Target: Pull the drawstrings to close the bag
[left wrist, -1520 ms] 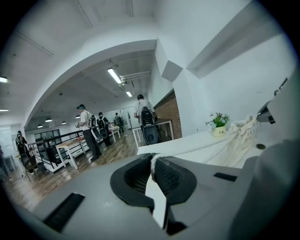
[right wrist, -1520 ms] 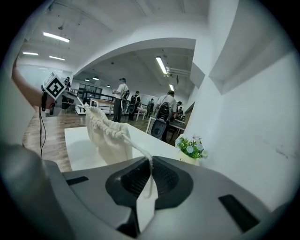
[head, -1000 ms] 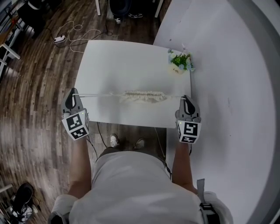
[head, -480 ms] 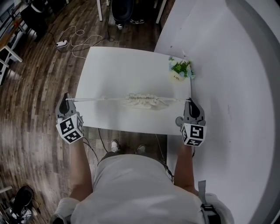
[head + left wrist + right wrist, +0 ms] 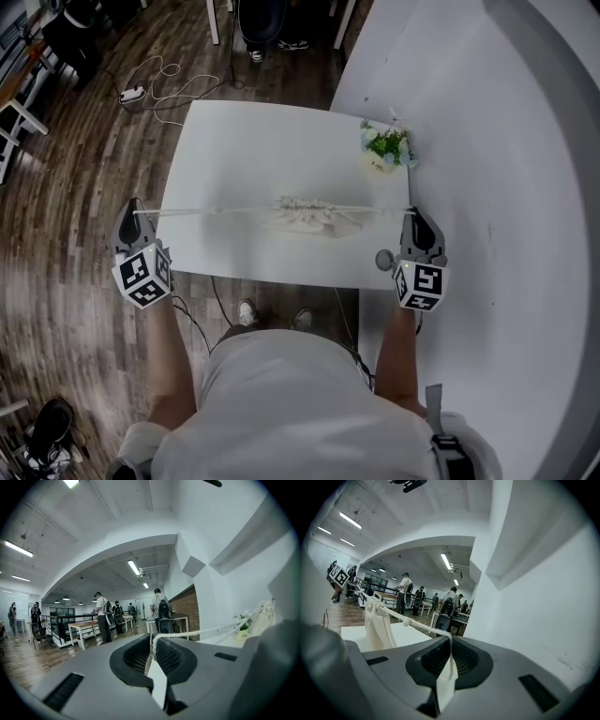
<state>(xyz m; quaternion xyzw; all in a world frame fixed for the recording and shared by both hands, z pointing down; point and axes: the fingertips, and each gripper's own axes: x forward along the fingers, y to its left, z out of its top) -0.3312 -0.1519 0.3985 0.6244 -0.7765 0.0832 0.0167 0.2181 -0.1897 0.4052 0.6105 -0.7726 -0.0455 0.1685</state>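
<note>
A cream cloth drawstring bag [image 5: 305, 215] hangs bunched over the middle of the white table [image 5: 244, 150], its mouth gathered tight. One taut drawstring [image 5: 202, 210] runs left to my left gripper [image 5: 136, 209], which is shut on the cord end just past the table's left edge. The other cord [image 5: 380, 210] runs right to my right gripper [image 5: 413, 217], shut on it at the table's right edge. The left gripper view shows the cord [image 5: 201, 631] leaving the closed jaws [image 5: 152, 641] towards the bag [image 5: 265, 616]. The right gripper view shows the cord [image 5: 419, 624] rising from the jaws [image 5: 449, 641] to the bag [image 5: 375, 623].
A small potted plant [image 5: 387, 148] stands at the table's far right corner. A white curved wall [image 5: 506, 187] runs close along the right side. Wooden floor with cables and a power strip [image 5: 131, 94] lies to the left. People and tables [image 5: 101, 620] stand far back in the room.
Both grippers have moved outward, the left one well past the table's left edge. The cords have drawn straight and the bag's mouth has bunched narrower.
</note>
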